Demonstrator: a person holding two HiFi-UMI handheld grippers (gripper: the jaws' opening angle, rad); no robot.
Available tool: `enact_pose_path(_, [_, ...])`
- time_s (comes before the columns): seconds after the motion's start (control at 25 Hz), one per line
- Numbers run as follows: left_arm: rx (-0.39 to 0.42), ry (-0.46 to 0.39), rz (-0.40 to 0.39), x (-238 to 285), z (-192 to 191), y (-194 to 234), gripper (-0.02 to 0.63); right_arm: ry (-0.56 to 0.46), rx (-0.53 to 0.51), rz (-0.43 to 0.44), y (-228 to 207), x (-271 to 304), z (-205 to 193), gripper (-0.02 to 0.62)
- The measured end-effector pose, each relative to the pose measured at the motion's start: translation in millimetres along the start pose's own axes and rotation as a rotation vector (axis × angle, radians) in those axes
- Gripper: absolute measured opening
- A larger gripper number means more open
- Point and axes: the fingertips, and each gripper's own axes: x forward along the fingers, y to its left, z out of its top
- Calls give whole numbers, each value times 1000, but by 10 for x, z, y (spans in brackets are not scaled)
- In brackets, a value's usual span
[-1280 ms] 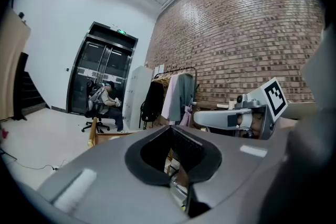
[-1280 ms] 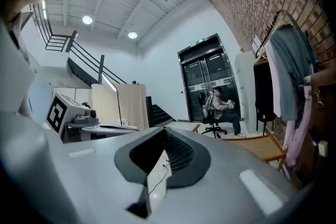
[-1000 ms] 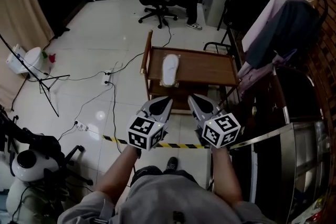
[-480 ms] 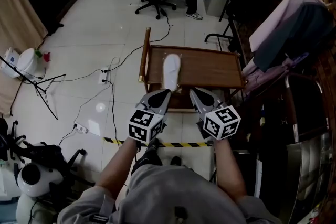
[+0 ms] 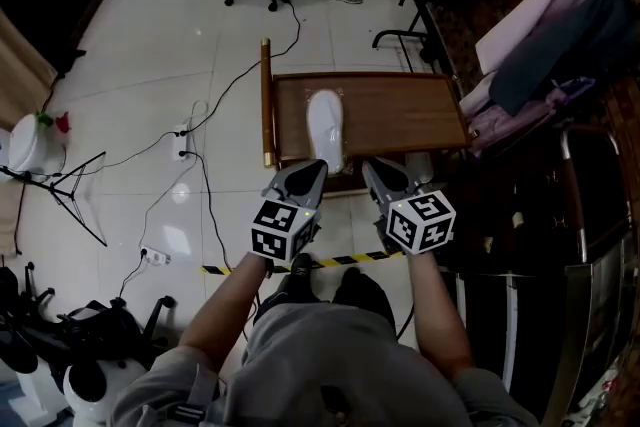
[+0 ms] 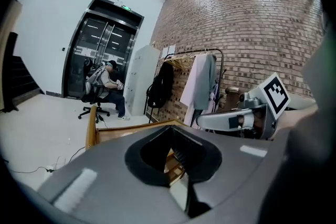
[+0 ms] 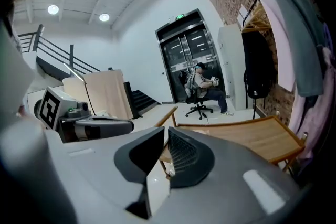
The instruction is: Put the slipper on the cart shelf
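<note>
Left tool (image 5: pixel 316 167), closed empty like the right tool (image 5: pixel 373 167), is nearer the slipper (image 5: pixel 325 127) lying lengthwise just ahead.

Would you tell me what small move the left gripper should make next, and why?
Probably open the left gripper and ease it forward to the white slipper: it lies on the cart top just ahead of that gripper, whose jaws stand together, empty.
</note>
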Motion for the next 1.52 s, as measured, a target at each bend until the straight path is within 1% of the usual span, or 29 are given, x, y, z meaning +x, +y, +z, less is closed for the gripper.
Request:
enact_pose_path(0.04, [-5, 7, 2, 50, -46, 23, 8, 25, 11, 1, -31, 56, -86, 19])
enact_pose_path(0.16, [-15, 31, 26, 172, -176, 134, 8, 93, 46, 6, -141, 257, -350, 29])
enact_pose_path(0.32, [-47, 69, 61, 250, -330, 240, 8, 214, 90, 8, -307, 525, -712, 125])
enact_pose_path(0.4, [-63, 82, 66, 299, -400, 261, 8, 276, 109, 7, -407, 655, -912, 130])
enact_pose_path(0.44, [-70, 88, 69, 337, -446, 266, 8, 305, 119, 7, -470, 719, -1024, 147])
enact_pose_path(0.52, [-75, 101, 85, 379, -551, 288, 8, 356, 155, 9, -569, 852, -1270, 216])
enact_pose_path(0.56, [-77, 109, 96, 383, -603, 309, 8, 376, 177, 10, -602, 920, -1389, 251])
enact_pose_path(0.64, [-81, 121, 116, 398, -693, 369, 8, 399, 222, 2, -675, 1060, -1586, 293])
enact_pose_path(0.72, [-85, 129, 128, 410, -761, 429, 8, 410, 269, -9, -740, 1197, -1729, 324])
enact_pose_path(0.84, [-82, 138, 134, 380, -817, 468, 8, 433, 327, -11, -772, 1380, -1874, 345])
enact_pose_path(1.0, [-85, 152, 138, 333, -895, 502, 8, 445, 384, -10, -758, 1572, -1911, 345])
enact_pose_path(1.08, [-90, 160, 144, 299, -936, 544, 8, 451, 416, 6, -716, 1643, -1933, 345])
enact_pose_path(1.12, [-93, 162, 148, 293, -954, 563, 8, 452, 427, 20, -699, 1667, -1937, 327])
enact_pose_path(1.16, [-96, 163, 150, 294, -965, 579, 8, 450, 434, 34, -686, 1685, -1928, 288])
enact_pose_path(1.2, [-97, 162, 152, 298, -969, 593, 8, 446, 437, 45, -677, 1699, -1906, 233])
enact_pose_path(1.36, [-97, 160, 148, 315, -941, 621, 8, 419, 427, 48, -676, 1688, -1767, 169])
enact_pose_path(1.52, [-77, 152, 124, 389, -856, 565, 8, 382, 399, 34, -733, 1558, -1580, 100])
